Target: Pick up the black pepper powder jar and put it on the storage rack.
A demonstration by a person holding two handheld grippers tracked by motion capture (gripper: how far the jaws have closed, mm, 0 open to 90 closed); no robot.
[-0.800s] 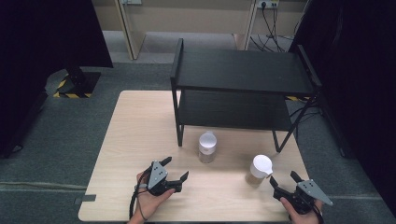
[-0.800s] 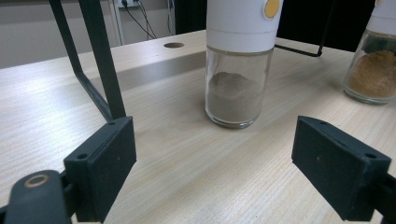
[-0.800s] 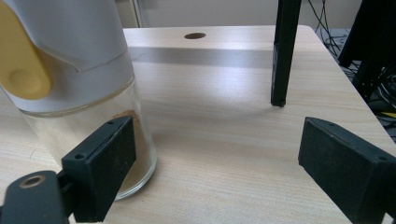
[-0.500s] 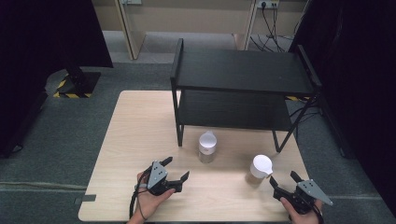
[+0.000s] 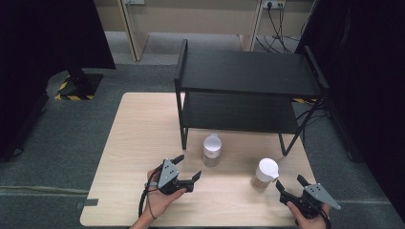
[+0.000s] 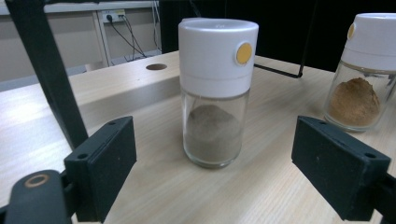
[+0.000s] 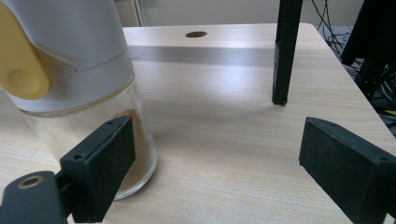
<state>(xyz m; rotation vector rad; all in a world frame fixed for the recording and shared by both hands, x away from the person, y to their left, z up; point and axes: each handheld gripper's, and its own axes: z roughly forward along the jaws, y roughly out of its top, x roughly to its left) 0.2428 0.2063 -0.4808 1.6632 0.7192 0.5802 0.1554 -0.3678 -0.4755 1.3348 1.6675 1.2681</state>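
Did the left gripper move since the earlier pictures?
No. In the high view the left gripper sits equally near the shelf's front leg as before.

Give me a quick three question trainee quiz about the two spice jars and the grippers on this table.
1. True or false: the left gripper grips the grey-powder glass jar with white cap.
2. Which powder fills the white-capped glass jar nearest the right gripper: A grey, B brown, C red?
3. What stands behind both jars?

Key: 1 false, jaws open, jar untouched. 2 B. 3 the black two-tier metal shelf.
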